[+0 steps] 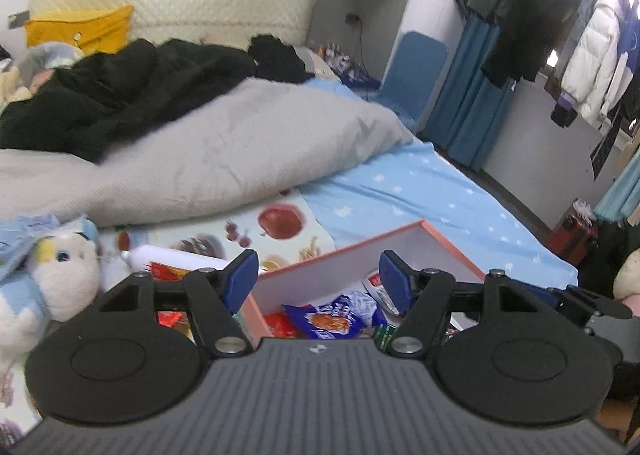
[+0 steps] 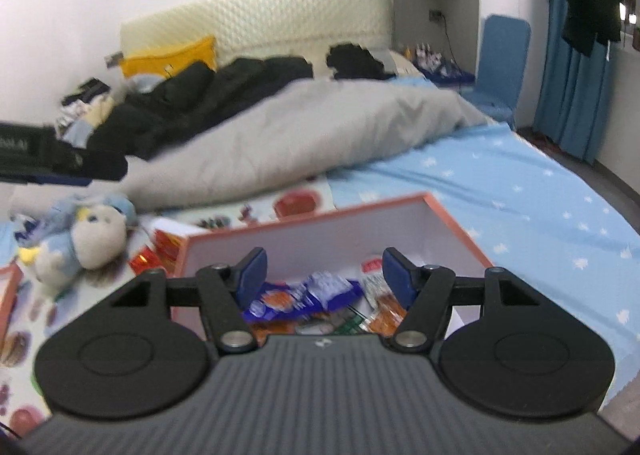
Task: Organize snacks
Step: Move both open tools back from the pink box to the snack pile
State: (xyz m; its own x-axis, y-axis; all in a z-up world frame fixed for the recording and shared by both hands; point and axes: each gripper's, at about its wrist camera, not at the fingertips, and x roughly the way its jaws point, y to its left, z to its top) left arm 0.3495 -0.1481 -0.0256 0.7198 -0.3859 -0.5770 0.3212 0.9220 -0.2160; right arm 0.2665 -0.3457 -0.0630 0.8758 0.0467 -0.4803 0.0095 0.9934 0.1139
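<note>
The bed [image 1: 420,191] fills both frames. At lower centre stands a pink-rimmed box [image 2: 452,223] holding a blue snack packet [image 2: 320,291]. The left tool [image 1: 316,275] and right tool [image 2: 324,275] hang wide open, empty, above it.

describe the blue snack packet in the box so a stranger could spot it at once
On the bed's light blue star-print sheet sits an open cardboard box with a salmon-pink rim and white inside. Among the wrappers inside it lies the crinkled blue plastic snack packet, the only blue one; its neighbours are orange, red, white or green.
</note>
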